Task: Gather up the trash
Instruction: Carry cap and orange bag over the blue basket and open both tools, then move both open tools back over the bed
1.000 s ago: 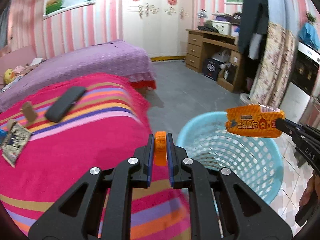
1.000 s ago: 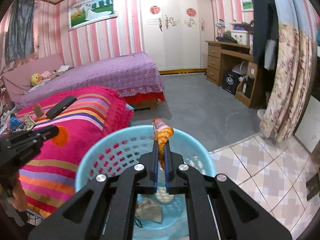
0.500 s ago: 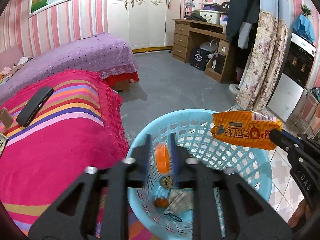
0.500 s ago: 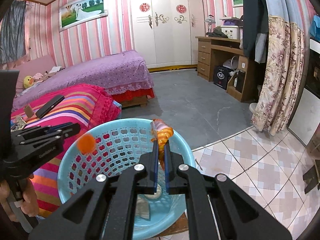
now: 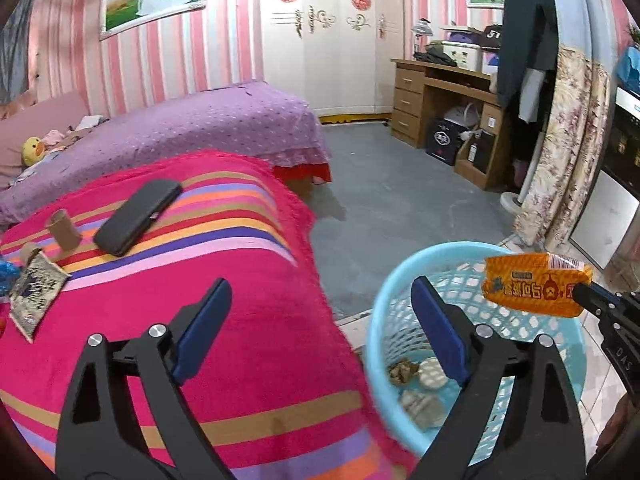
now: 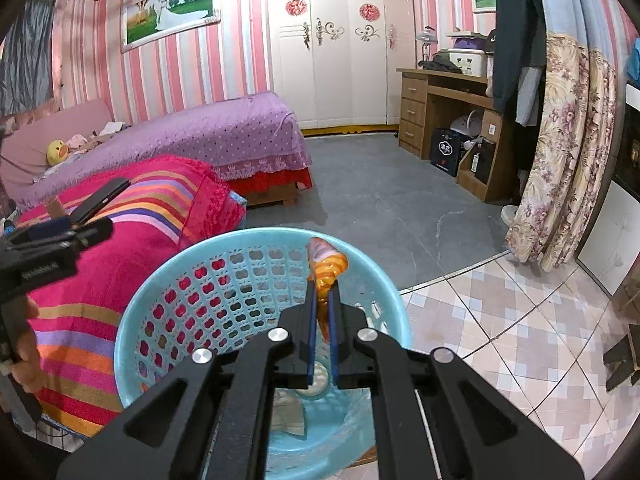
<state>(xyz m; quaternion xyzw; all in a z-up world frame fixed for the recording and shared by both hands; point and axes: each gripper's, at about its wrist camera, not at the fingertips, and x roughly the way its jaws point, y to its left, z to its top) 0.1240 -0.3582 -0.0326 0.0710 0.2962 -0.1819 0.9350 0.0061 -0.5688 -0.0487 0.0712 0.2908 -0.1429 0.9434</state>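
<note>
Gaping wide after just opening, the left hand-held gripper (image 5: 320,316) holds nothing above the striped bed's (image 5: 248,304) corner; the right hand-held gripper (image 6: 323,300) pinches an orange wrapper (image 5: 536,290) over the blue basket (image 6: 256,240) on tiled floor (image 6: 500,320).

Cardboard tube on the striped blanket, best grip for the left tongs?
Grip the cardboard tube across its middle, coming from above and in front. It stands roughly upright, tilted, apart from the black phone, so both sides look free. The left tongs are open and empty.
</note>
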